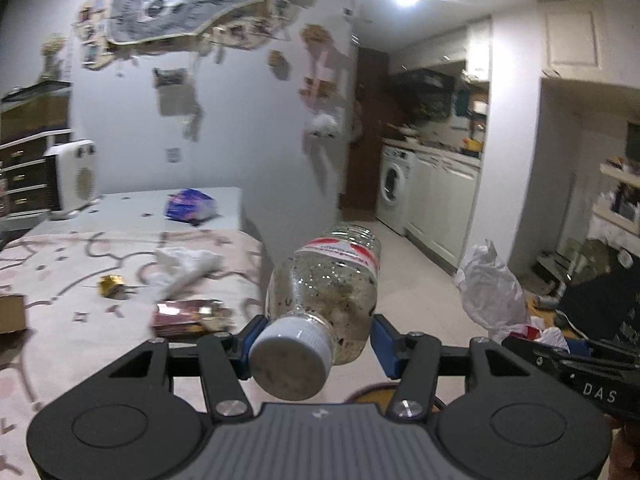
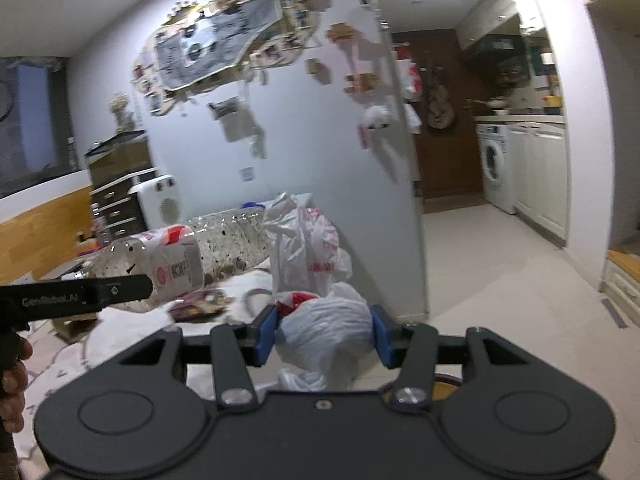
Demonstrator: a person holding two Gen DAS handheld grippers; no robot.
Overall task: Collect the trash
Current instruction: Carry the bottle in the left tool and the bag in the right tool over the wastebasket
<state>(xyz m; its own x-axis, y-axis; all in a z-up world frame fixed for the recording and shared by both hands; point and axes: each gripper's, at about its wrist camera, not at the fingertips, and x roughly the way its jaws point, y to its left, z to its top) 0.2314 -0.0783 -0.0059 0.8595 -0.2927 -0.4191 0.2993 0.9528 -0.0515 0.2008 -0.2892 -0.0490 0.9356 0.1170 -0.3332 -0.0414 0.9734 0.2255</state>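
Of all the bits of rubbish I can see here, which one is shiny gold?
The small crumpled gold wrapper, lying alone on the pink patterned bedspread. The white tissue wad and the reddish foil packet nearby are differently coloured.

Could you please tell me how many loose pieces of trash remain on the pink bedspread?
3 that I can make out: a crumpled white tissue mid-bed, a small gold wrapper left of it, and a shiny snack wrapper nearest the left gripper. More may be hidden.

Bottle [image 1: 326, 284] sitting between left gripper [image 1: 318, 338] fingers, cap nearest camera; bag [image 2: 320, 320] lying between right gripper [image 2: 324, 334] fingers; wrappers [image 1: 188, 314] resting on bed [image 1: 60, 280] at left.
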